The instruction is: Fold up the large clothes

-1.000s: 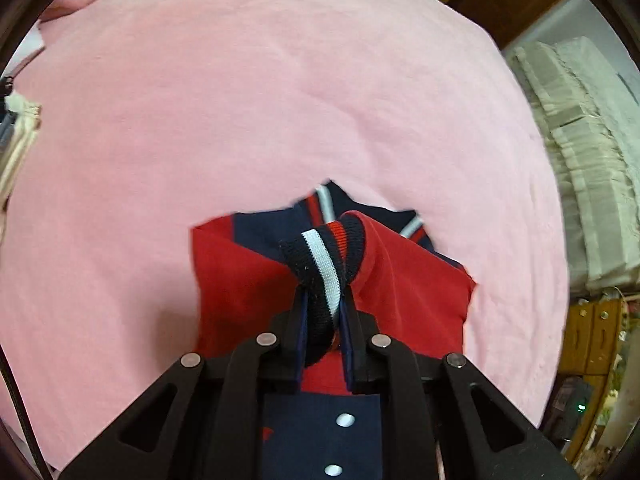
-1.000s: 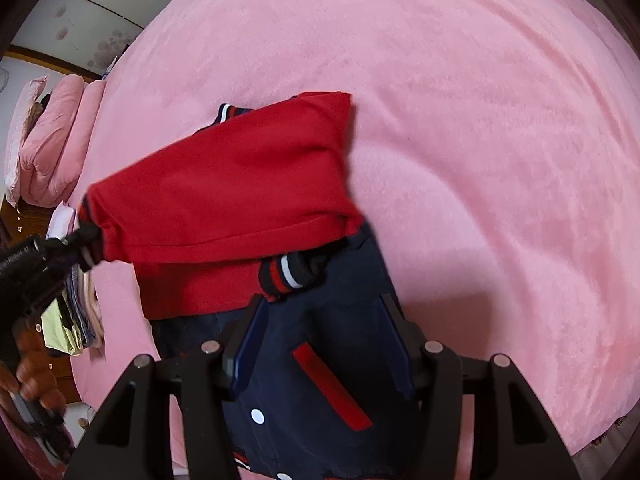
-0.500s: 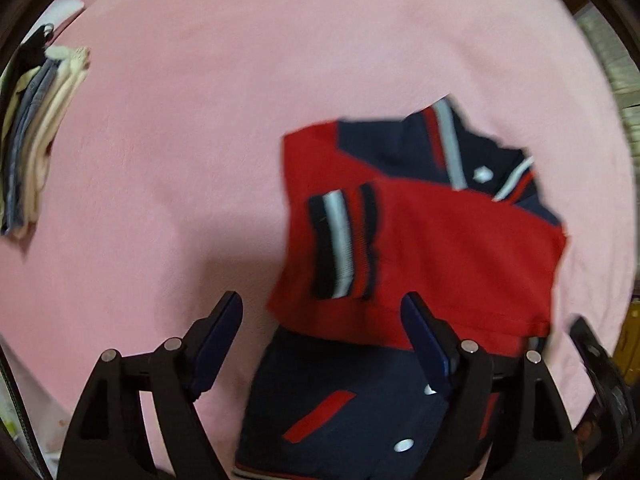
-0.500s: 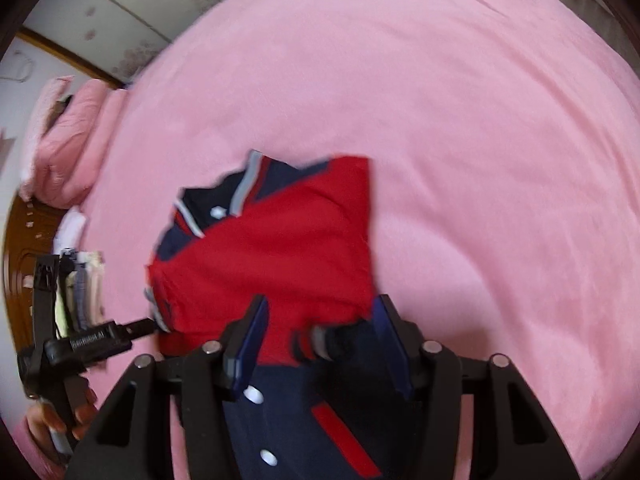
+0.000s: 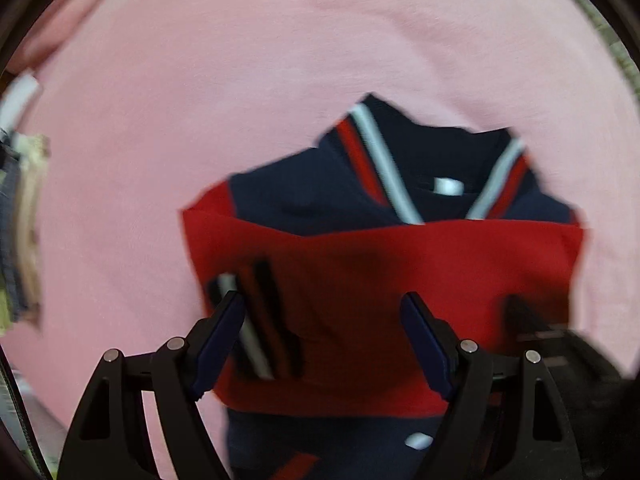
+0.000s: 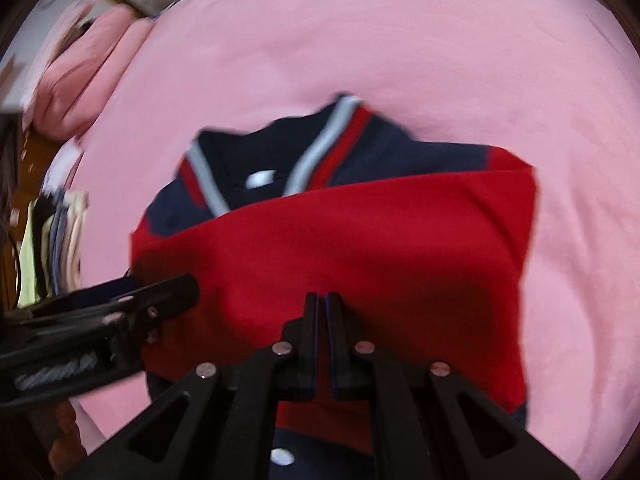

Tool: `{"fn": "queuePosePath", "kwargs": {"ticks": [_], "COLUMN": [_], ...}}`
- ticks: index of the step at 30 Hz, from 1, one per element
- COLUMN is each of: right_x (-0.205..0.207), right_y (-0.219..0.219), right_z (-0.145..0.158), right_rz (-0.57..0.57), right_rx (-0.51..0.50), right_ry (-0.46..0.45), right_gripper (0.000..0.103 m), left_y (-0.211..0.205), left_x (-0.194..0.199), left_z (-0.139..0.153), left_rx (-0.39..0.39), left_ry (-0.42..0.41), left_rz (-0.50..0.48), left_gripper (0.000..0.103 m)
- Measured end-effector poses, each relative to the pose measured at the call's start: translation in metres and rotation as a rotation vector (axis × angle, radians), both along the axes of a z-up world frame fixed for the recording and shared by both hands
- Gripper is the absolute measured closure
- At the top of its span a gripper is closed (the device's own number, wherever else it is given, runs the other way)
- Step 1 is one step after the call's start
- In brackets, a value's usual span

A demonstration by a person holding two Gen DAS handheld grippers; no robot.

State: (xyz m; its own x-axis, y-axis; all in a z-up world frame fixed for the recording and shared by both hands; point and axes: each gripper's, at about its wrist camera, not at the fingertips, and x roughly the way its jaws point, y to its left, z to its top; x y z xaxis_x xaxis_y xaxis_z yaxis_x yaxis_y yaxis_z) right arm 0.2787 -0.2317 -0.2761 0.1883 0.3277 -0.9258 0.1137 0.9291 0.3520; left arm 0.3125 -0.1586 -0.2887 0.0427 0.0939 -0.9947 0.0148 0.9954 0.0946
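A navy and red jacket (image 5: 400, 268) lies on the pink bedspread (image 5: 240, 80) with its striped collar pointing away. Both red sleeves are folded across the chest (image 6: 360, 240). A striped cuff (image 5: 260, 320) rests near my left gripper's left finger. My left gripper (image 5: 322, 320) hovers just over the sleeves, open and holding nothing. My right gripper (image 6: 322, 300) is shut above the red sleeve, with no cloth visible between its fingers. Each gripper appears blurred in the other's view: the left gripper (image 6: 160, 292) and the right gripper (image 5: 536, 332).
A stack of folded clothes (image 5: 24, 220) sits at the left edge of the bed, also seen as the stack (image 6: 60, 236). Pink pillows (image 6: 80, 68) lie at the far left. Pink bedspread (image 6: 440, 40) stretches beyond the collar.
My left gripper let go of the striped cuff and opened; the sleeve now lies across the chest. My right gripper closed from open. Both have come lower over the jacket.
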Motion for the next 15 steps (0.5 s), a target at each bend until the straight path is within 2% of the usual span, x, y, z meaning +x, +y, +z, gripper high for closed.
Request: {"fn": "queuePosePath", "kwargs": {"ticks": [1, 4, 5, 8, 11, 13, 15], "right_x": [-0.001, -0.008, -0.009, -0.014, -0.018, -0.014, -0.006], "right_y": [-0.010, -0.042, -0.055, -0.098, -0.128, -0.125, -0.113], "right_z": [0.000, 0.004, 0.002, -0.007, 0.004, 0.022, 0.031], "right_rz": [-0.024, -0.085, -0.108, -0.235, -0.327, -0.305, -0.256], "right_rx": [-0.011, -0.146, -0.227, -0.337, -0.258, -0.190, -0.091], "right_ry": [-0.012, -0.054, -0.042, 0.030, -0.004, -0.090, -0.134], "right_gripper": [0.103, 0.103, 0.103, 0.103, 0.102, 0.102, 0.102], "left_y": [0.000, 0.003, 0.007, 0.018, 0.027, 0.030, 0.031], "left_x": [0.000, -0.002, -0.003, -0.004, -0.005, -0.005, -0.001], "left_z": [-0.004, -0.017, -0.019, -0.019, -0.007, 0.000, 0.001], "left_rx": [0.024, 0.046, 0.037, -0.012, -0.080, -0.129, -0.169], "left_ry": [-0.001, 0.018, 0.021, 0.022, -0.027, -0.051, -0.049], "left_rz": [-0.013, -0.036, -0.033, -0.006, 0.016, 0.015, 0.021], "left_gripper": [0.024, 0.024, 0.024, 0.024, 0.024, 0.024, 0.025]}}
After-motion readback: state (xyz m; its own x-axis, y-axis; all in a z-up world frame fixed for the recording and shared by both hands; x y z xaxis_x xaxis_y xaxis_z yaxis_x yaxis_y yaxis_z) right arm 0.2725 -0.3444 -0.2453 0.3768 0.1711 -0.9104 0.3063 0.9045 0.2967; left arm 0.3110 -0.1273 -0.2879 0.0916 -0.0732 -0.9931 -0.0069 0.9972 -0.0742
